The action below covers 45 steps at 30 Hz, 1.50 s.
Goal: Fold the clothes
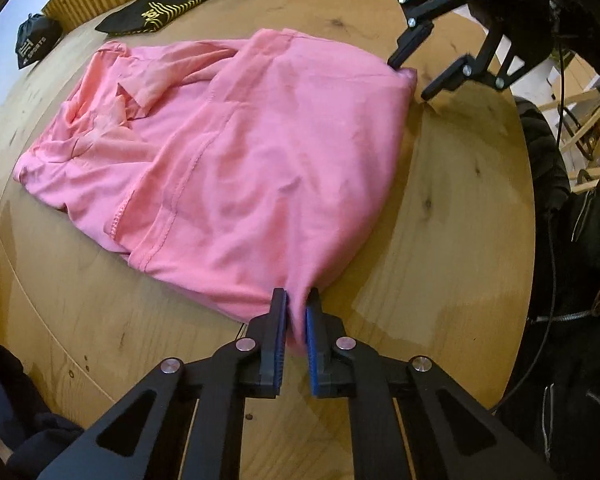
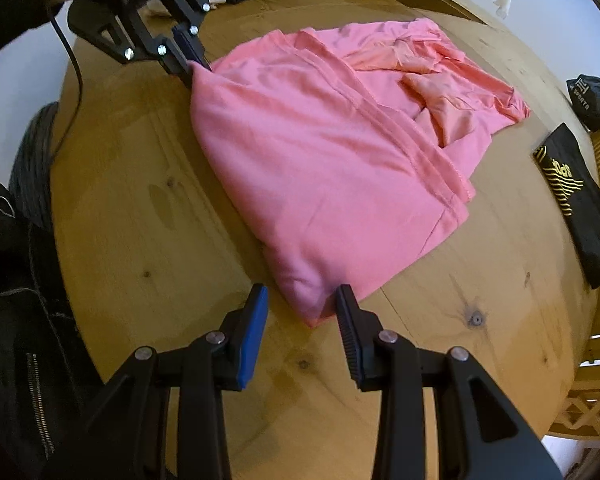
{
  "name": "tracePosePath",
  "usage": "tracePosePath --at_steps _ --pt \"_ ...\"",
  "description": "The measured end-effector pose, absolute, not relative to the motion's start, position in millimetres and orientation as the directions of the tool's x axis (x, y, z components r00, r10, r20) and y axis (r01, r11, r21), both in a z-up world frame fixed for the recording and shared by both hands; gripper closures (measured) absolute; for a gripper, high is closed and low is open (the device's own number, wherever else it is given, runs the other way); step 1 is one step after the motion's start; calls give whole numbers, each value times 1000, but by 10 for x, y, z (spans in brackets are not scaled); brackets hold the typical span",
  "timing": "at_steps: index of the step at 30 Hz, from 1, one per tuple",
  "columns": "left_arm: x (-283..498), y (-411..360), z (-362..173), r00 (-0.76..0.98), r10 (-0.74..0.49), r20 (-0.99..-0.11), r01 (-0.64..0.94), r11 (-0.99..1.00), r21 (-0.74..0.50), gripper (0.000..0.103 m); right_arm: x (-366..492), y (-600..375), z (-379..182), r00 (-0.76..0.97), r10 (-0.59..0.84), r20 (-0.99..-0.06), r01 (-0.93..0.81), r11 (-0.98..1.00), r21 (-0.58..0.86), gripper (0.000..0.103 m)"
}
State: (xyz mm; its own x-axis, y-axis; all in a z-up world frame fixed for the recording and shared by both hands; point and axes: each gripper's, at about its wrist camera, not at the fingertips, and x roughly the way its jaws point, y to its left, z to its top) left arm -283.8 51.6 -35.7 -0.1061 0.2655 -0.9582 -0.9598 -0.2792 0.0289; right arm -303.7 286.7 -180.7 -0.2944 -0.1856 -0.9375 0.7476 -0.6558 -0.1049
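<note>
The left gripper (image 1: 297, 300) is clamped on a corner of the pink shirt (image 1: 260, 160) at the bottom centre of the left view, cloth pinched between the two blue pads. In the right view that same gripper sits at upper left, its tips buried in the shirt's corner.

The right gripper (image 2: 302, 296) stands wide apart at the bottom centre of its own view. The shirt's near corner lies between the fingers, close against the right-hand one (contact cannot be told). From the left view it shows at upper right, one finger tip at the shirt's far corner and the other off the cloth over bare wood.

The shirt lies across the middle of the round wooden table (image 1: 440, 208), folded over itself, with a stitched hem running across the top layer. Its far end is rumpled, a paler sleeve bunched there. Between the grippers, the folded edge is smooth and rounded.

A black cloth with yellow print (image 1: 168, 8) lies near the table's far rim.
</note>
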Motion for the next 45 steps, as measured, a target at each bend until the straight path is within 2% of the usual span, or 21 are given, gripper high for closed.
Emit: tracePosePath --at_steps 6,7,8,10,13,27,31,39,45 --pt "-2840 443 -345 -102 296 -950 -953 -304 7 95 -3331 2863 -1691 -265 -263 -928 733 -680 -16 71" --pt "-2841 431 -343 -101 301 -948 -951 -308 4 95 -3359 2870 -1635 -265 -259 -929 716 -698 -10 83" --pt "-2841 419 -341 -101 306 -947 -950 -312 0 95 -3387 2878 -1578 -265 -255 -930 699 -716 -3 91" --pt "-2842 394 -337 -99 316 -944 -947 -320 -7 95 -3339 2906 -1514 -271 -245 -931 687 -726 -9 94" --pt "-2734 341 -284 -103 341 -935 -946 -323 -13 98 -3184 2880 -1405 -293 -224 -930 695 -717 -46 94" --pt "-1978 145 117 -117 463 -878 -921 -381 -78 98 -2557 2784 -1135 -261 -219 -940 684 -730 -20 95" --pt "-2124 87 185 -138 445 -885 -903 -423 -72 98 -2687 2817 -875 -317 -231 -920 636 -771 -26 96" --pt "-2756 254 797 -286 446 -848 -886 -461 56 98 -2925 2875 -180 -482 -217 -849 556 -824 -106 96" --pt "-3580 419 959 -349 426 -835 -855 -509 98 98 -3759 2896 -39 -526 -205 -825 508 -854 -112 96"
